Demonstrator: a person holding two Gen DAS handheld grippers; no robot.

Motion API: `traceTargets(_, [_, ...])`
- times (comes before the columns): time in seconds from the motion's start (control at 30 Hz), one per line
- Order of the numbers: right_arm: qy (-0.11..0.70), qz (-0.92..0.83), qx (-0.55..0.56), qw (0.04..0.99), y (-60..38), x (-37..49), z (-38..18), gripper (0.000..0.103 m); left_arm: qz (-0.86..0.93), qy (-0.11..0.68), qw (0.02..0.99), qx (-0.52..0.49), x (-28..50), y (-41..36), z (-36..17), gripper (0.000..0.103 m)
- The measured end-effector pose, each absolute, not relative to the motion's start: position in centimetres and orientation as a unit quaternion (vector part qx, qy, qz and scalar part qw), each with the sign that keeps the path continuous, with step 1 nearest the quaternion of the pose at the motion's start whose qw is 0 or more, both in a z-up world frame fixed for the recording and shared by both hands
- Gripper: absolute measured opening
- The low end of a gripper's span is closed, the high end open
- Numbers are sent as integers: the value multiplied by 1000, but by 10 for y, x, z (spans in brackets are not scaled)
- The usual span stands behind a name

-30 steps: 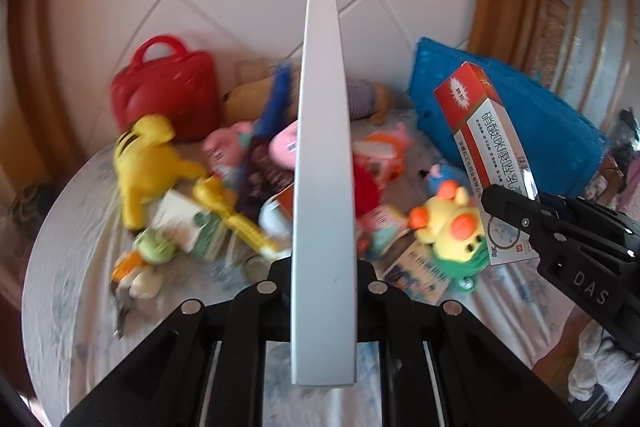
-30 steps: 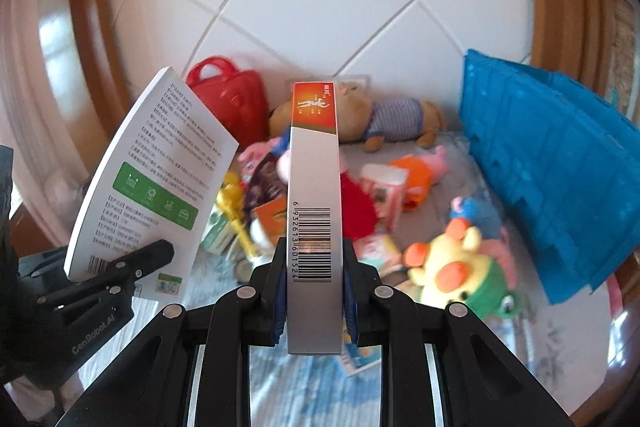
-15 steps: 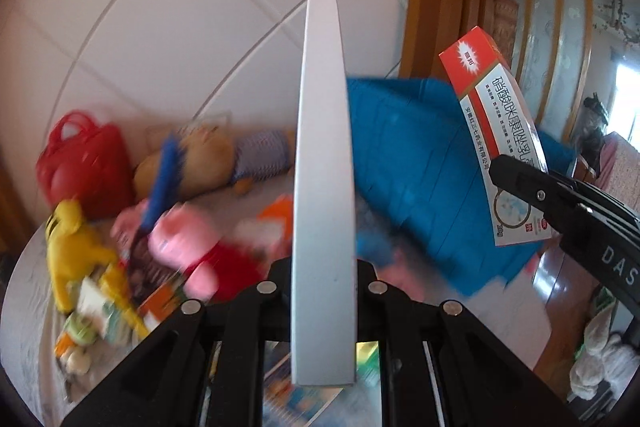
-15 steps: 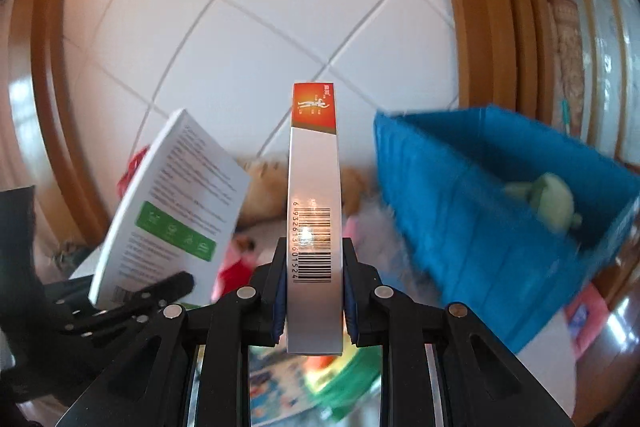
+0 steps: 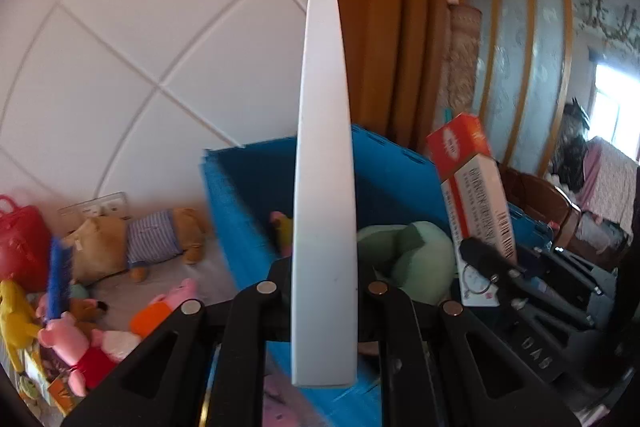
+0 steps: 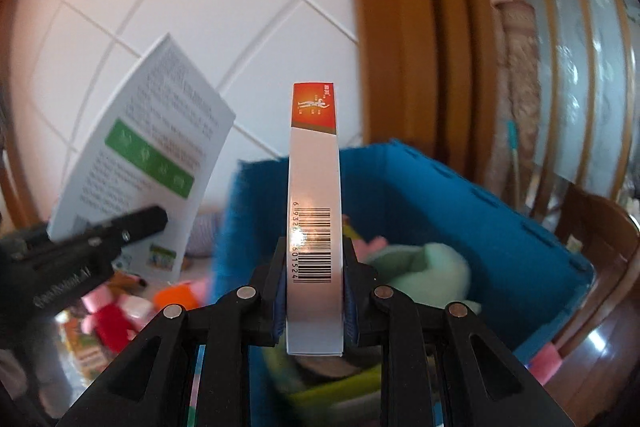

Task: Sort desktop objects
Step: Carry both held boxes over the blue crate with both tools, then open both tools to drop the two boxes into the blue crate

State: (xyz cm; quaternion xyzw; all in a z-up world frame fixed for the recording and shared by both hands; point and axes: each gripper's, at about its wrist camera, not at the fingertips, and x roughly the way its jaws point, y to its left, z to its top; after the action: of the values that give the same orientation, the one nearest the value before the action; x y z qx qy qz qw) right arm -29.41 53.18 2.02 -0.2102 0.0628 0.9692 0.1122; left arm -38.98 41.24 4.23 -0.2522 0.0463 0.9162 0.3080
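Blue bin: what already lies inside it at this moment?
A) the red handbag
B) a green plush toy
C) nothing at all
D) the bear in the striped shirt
B: a green plush sits inside the blue bin, behind the red-and-white box that the right tongs hold; the left view shows the plush there too.

Right tongs [image 6: 314, 283] clamped on an upright red-topped box [image 6: 315, 211] before the blue bin [image 6: 460, 203] holding a green plush [image 6: 432, 271]; left tongs [image 6: 116, 231] grip a white box [image 6: 148, 151].
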Motion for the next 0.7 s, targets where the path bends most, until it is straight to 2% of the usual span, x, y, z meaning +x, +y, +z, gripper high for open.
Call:
traceTargets(0.13, [77, 963, -226, 123, 576, -299, 1, 23, 910, 69, 303, -276, -398, 454, 26, 17])
traceTargets(0.17, [81, 962, -228, 125, 584, -299, -3, 28, 909, 77, 298, -282, -399, 463, 21, 29])
traceTargets(0.2, [85, 961, -230, 127, 592, -300, -7, 44, 910, 81, 291, -285, -401, 468, 17, 51])
traceTargets(0.23, [85, 961, -231, 129, 596, -300, -9, 57, 911, 84, 284, -288, -402, 473, 13, 63])
traceTargets(0.27, [85, 960, -232, 131, 600, -301, -11, 74, 915, 86, 271, -285, -401, 475, 11, 74])
traceTargets(0.3, [84, 959, -233, 134, 604, -301, -12, 74, 917, 86, 265, -285, -402, 475, 9, 79])
traceTargets(0.43, [89, 957, -240, 135, 612, -306, -19, 75, 917, 85, 256, -293, -403, 475, 2, 79])
traceTargets(0.57, [87, 956, -244, 136, 610, -306, -21, 91, 918, 85, 249, -296, -402, 470, -1, 79])
traceTargets(0.63, [87, 957, -243, 134, 617, -310, -21, 92, 919, 85, 245, -298, -401, 464, -4, 79])
traceTargets(0.7, [86, 957, -244, 135, 616, -310, -22, 102, 919, 83, 242, -300, -399, 459, -5, 79])
